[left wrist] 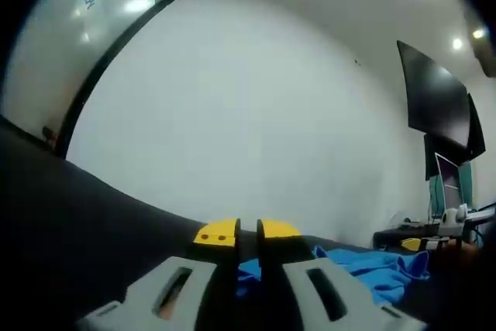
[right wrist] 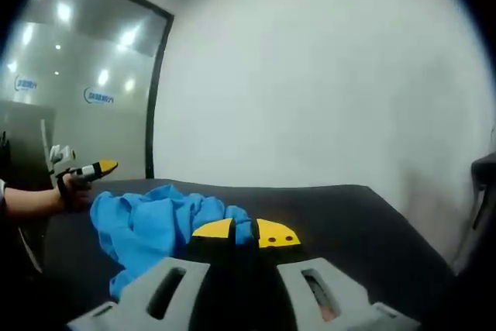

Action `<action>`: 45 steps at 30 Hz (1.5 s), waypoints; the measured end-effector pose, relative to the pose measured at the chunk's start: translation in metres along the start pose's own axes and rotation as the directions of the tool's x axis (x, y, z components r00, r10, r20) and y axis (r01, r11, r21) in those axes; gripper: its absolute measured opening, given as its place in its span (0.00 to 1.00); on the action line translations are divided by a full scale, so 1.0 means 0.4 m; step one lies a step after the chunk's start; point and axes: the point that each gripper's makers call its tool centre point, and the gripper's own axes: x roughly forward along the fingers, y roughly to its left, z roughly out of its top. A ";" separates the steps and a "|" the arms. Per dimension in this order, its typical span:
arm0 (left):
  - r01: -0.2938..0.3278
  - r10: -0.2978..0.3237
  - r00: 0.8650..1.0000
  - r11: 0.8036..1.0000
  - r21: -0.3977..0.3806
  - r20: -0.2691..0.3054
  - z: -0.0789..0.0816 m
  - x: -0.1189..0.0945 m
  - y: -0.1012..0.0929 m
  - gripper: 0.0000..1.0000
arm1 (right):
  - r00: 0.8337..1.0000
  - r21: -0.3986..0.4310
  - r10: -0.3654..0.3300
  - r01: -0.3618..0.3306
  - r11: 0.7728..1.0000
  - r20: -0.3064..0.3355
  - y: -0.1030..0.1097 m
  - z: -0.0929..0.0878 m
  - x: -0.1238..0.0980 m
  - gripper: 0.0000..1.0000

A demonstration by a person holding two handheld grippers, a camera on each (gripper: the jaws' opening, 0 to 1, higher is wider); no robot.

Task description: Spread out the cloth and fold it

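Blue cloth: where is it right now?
The blue cloth lies bunched on the black table. In the right gripper view it sits left of the right hand-held gripper; in the left gripper view, right of the left hand-held gripper.

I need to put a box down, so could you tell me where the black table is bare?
The black table is bare between the blue cloth and the white wall. It is crowded at the crumpled cloth, beside the right tool.

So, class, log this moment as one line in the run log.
stage: before spreading | blue cloth: crumpled on black table | left hand-held gripper: shut, empty | right hand-held gripper: shut, empty
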 end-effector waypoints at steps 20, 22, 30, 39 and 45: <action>0.027 -0.025 0.999 0.999 0.047 -0.037 -0.019 0.012 -0.020 0.11 | 1.000 -0.001 0.001 -0.001 1.000 0.002 0.001 0.000 0.000 0.07; 0.030 -0.028 0.999 0.998 0.051 -0.040 -0.020 0.011 -0.021 0.11 | 1.000 0.000 0.001 -0.001 1.000 0.004 0.001 0.001 0.000 0.07; 0.043 -0.037 0.997 0.995 0.085 -0.075 -0.039 0.017 -0.031 0.11 | 1.000 -0.005 0.001 -0.001 1.000 -0.005 -0.001 -0.003 0.001 0.07; 0.109 -0.081 0.985 0.976 0.188 -0.149 -0.077 0.023 -0.080 0.11 | 1.000 -0.014 0.002 -0.002 1.000 -0.010 0.004 -0.004 -0.001 0.09; 0.099 -0.068 0.984 0.977 0.188 -0.167 -0.084 0.023 -0.076 0.11 | 0.999 -0.027 -0.001 0.000 1.000 -0.032 0.002 -0.013 0.002 0.09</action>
